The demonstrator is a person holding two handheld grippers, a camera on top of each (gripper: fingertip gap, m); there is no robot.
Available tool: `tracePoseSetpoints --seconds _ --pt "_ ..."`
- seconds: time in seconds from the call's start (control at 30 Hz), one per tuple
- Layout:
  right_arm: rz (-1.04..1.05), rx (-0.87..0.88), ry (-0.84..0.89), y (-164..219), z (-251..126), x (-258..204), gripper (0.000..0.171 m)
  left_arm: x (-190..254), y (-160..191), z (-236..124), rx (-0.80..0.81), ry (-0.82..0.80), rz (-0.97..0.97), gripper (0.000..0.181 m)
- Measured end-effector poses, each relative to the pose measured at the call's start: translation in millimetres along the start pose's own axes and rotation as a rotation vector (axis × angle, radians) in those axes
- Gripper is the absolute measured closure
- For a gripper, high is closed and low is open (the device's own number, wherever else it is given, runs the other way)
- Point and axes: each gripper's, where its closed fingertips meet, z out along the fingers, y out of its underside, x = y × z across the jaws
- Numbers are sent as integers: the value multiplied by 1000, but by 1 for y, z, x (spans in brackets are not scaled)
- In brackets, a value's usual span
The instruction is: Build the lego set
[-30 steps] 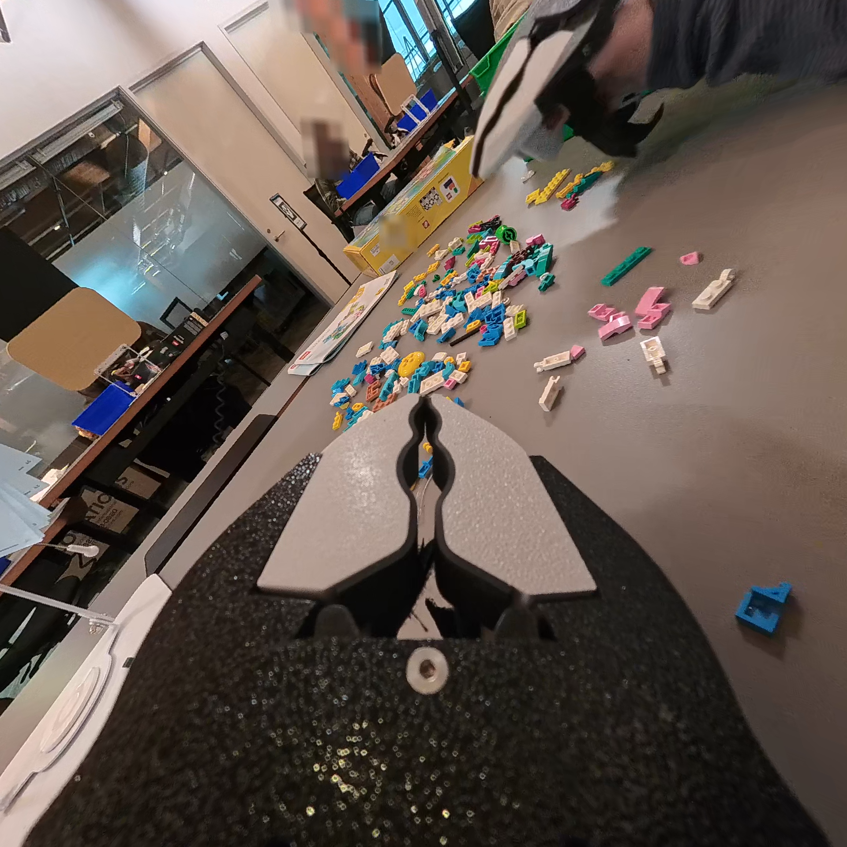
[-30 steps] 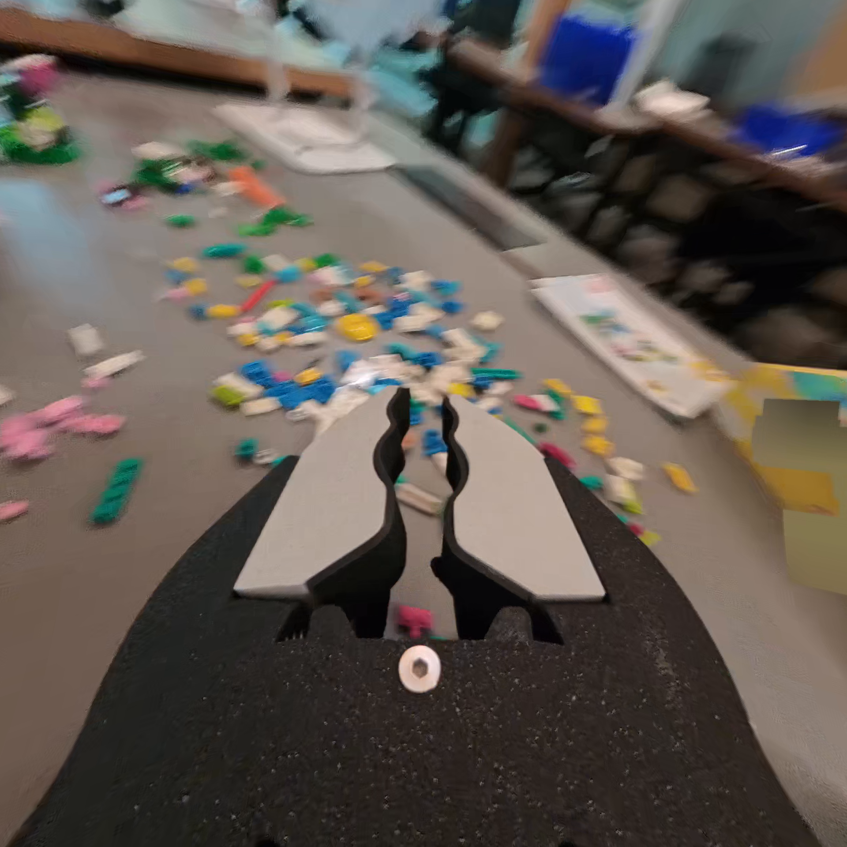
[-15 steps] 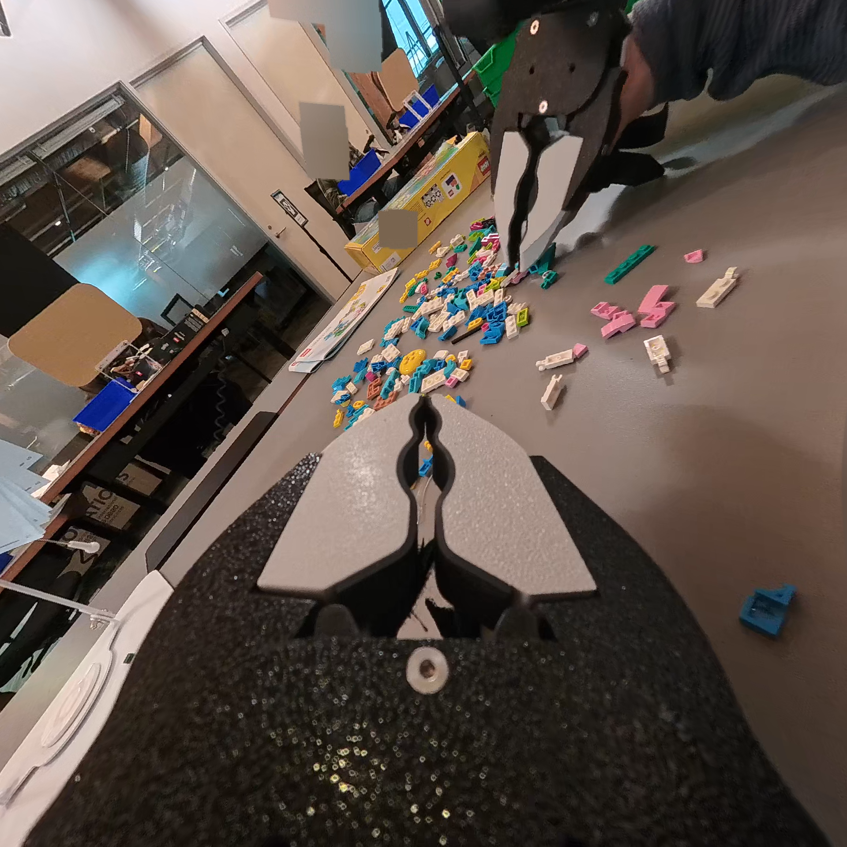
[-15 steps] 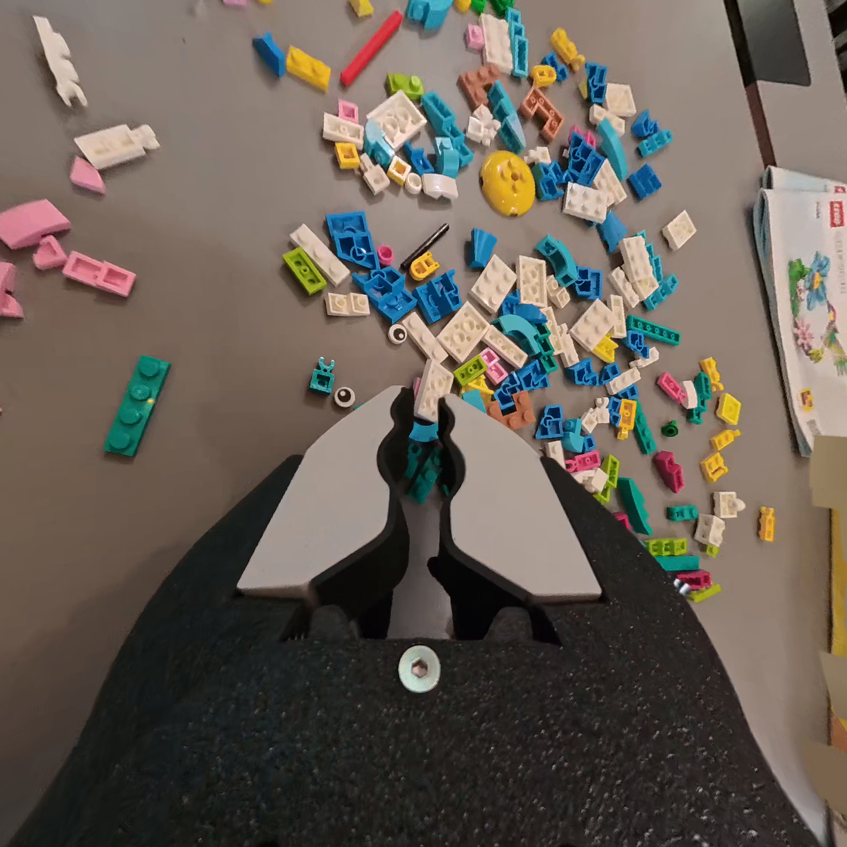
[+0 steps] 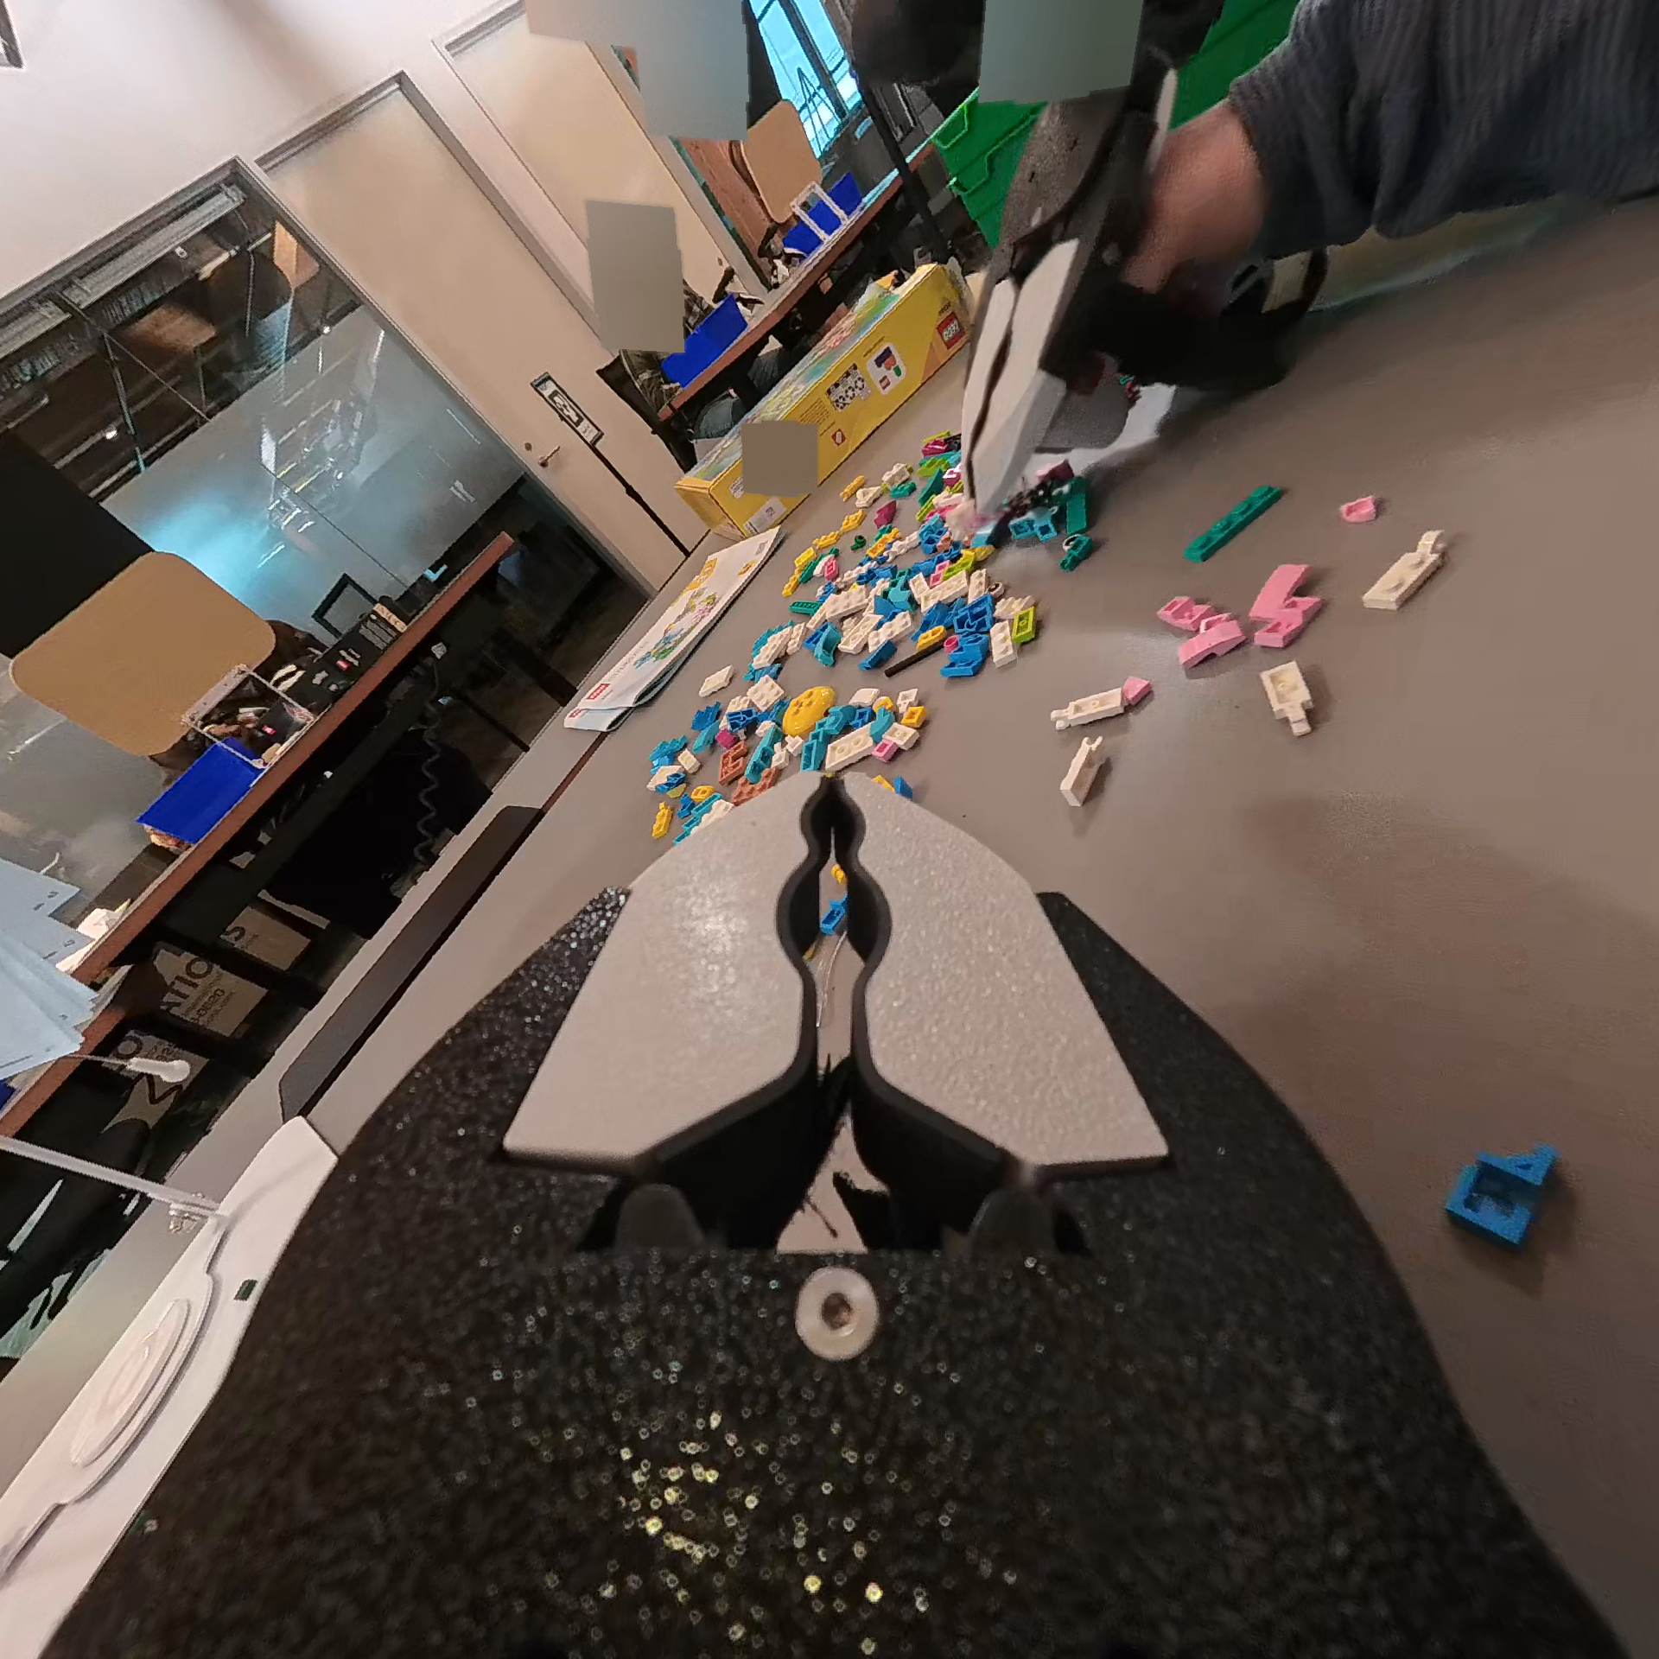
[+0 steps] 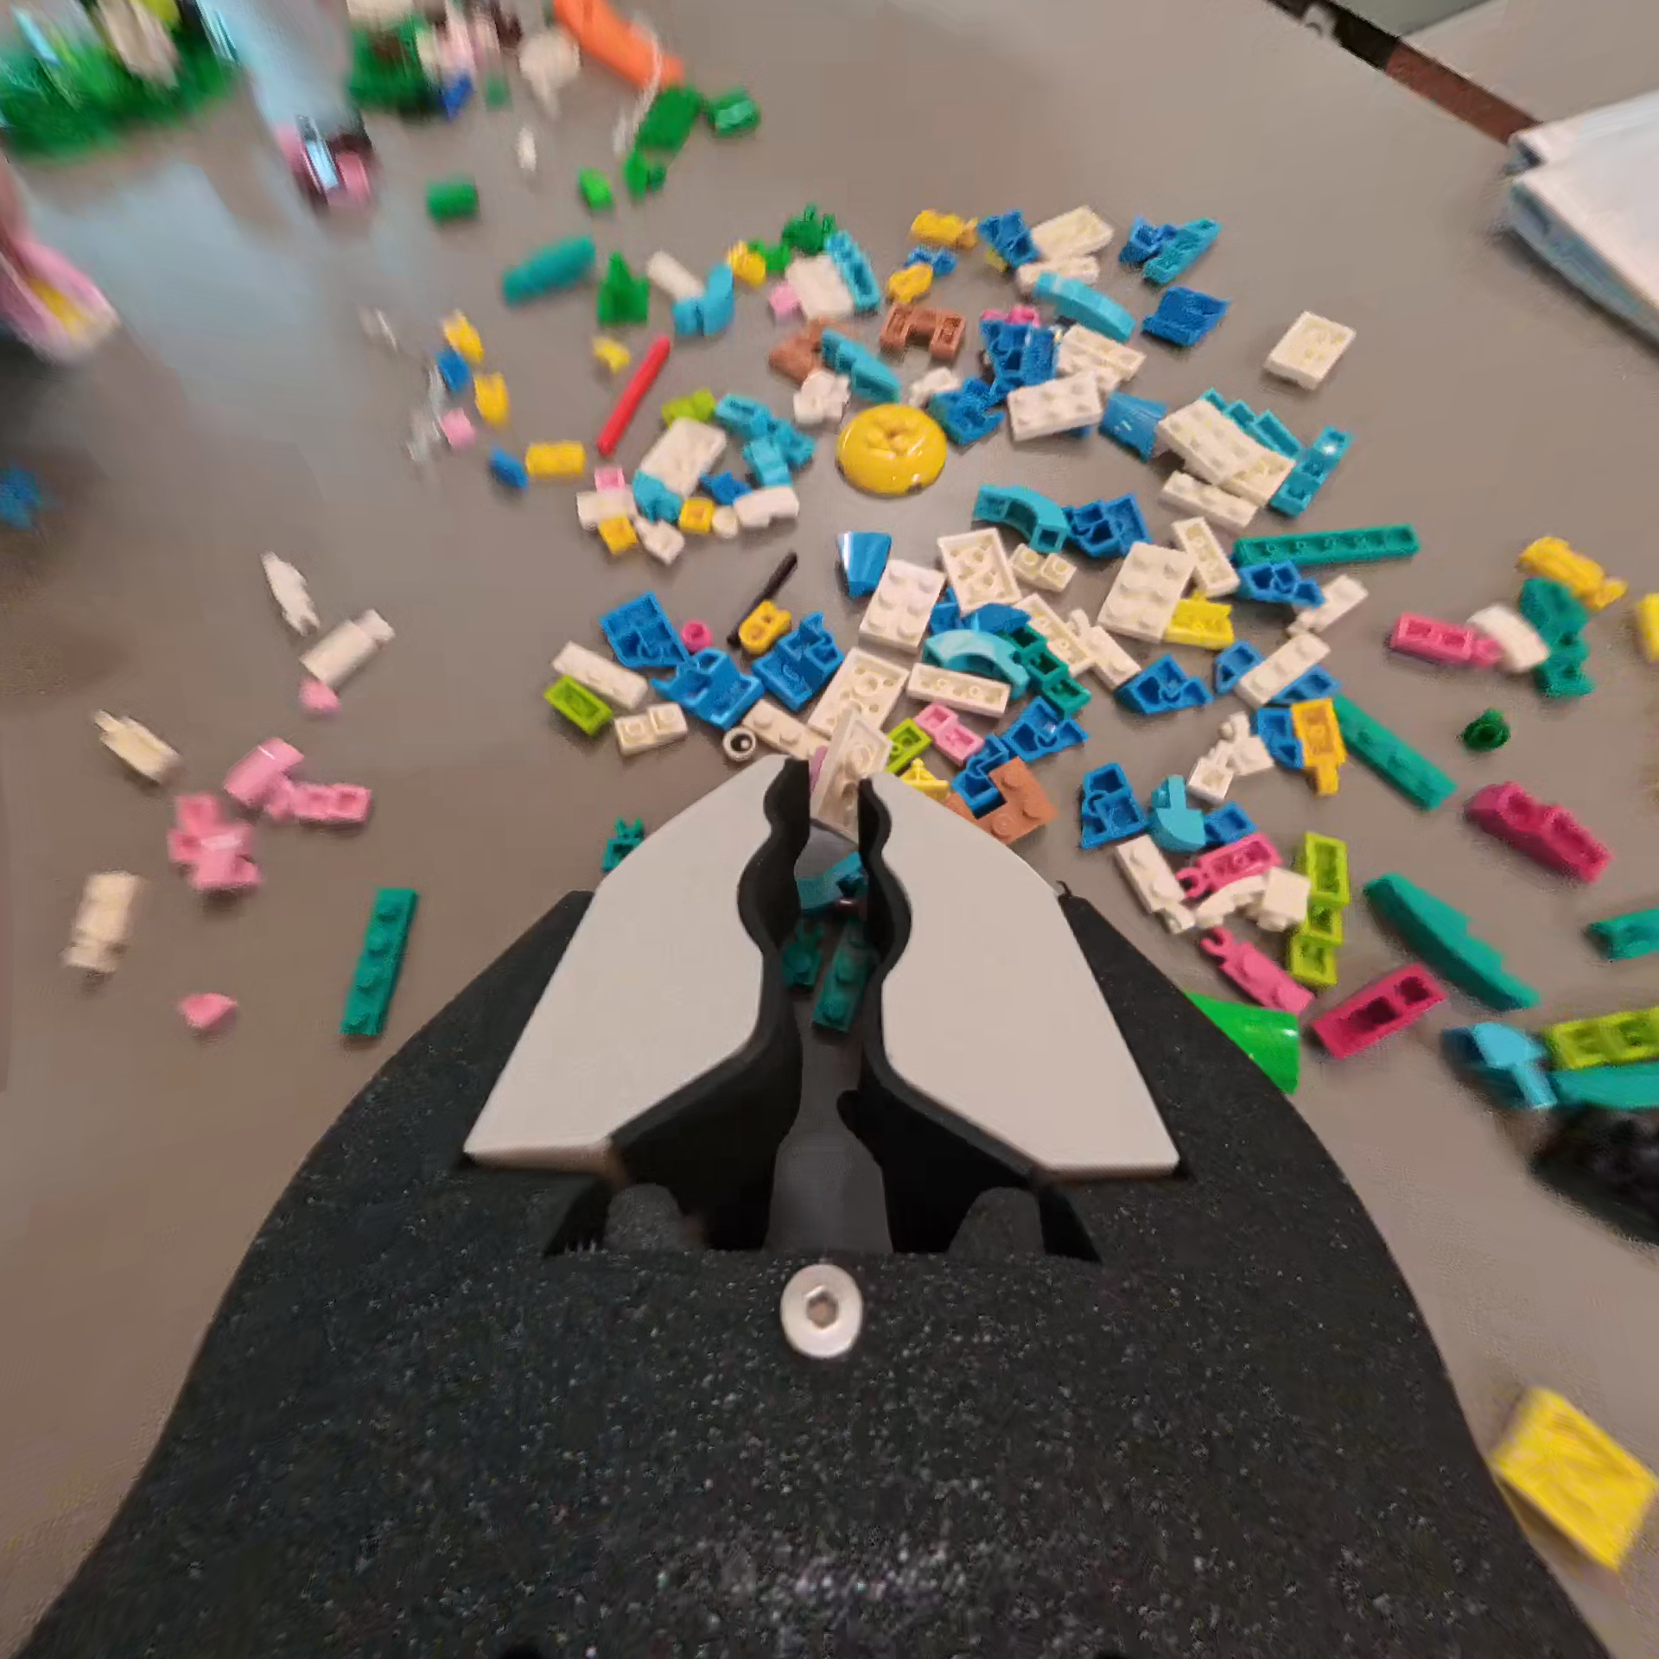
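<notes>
A pile of loose lego pieces (image 6: 987, 583) in white, blue, teal, yellow and pink lies on the grey table (image 6: 224, 1212). My right gripper (image 6: 830, 790) is over the pile's near edge, shut on a small white plate (image 6: 848, 768) that stands tilted between its tips. In the left wrist view the right gripper (image 5: 978, 485) points down at the far end of the pile (image 5: 862, 628), held by a hand in a grey sleeve. My left gripper (image 5: 830, 790) is shut and empty, low over the table short of the pile.
A yellow box (image 5: 826, 404) and an instruction booklet (image 5: 673, 628) lie along the table edge beyond the pile. Pink pieces (image 5: 1248, 619), a green plate (image 5: 1230, 525), white pieces (image 5: 1100, 705) and a lone blue brick (image 5: 1499, 1198) lie apart. Blurred green parts (image 6: 90, 81) sit at the far left. Some 20 cm of space lies between my two pairs of fingers. My right tips are about 30 cm from the lone blue brick (image 5: 1499, 1198), my left tips only 12 cm.
My right gripper dropped onto the pile, closed on the white plate and has tilted back with it. My left gripper has stayed where it was.
</notes>
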Motion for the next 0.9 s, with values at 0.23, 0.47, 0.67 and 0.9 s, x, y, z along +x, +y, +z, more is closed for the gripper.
tracePoseSetpoints --seconds 0.23,0.47,0.67,0.9 --pt "331 225 -153 -19 -24 8 162 0 0 0 -1 3 -1 181" --pt "311 248 -48 -19 -31 24 162 1 0 0 -2 6 0 181" --pt "165 74 420 8 -53 75 161 1 0 0 -2 7 0 181" --pt "148 -135 645 42 -79 99 162 2 0 0 -5 9 1 181"
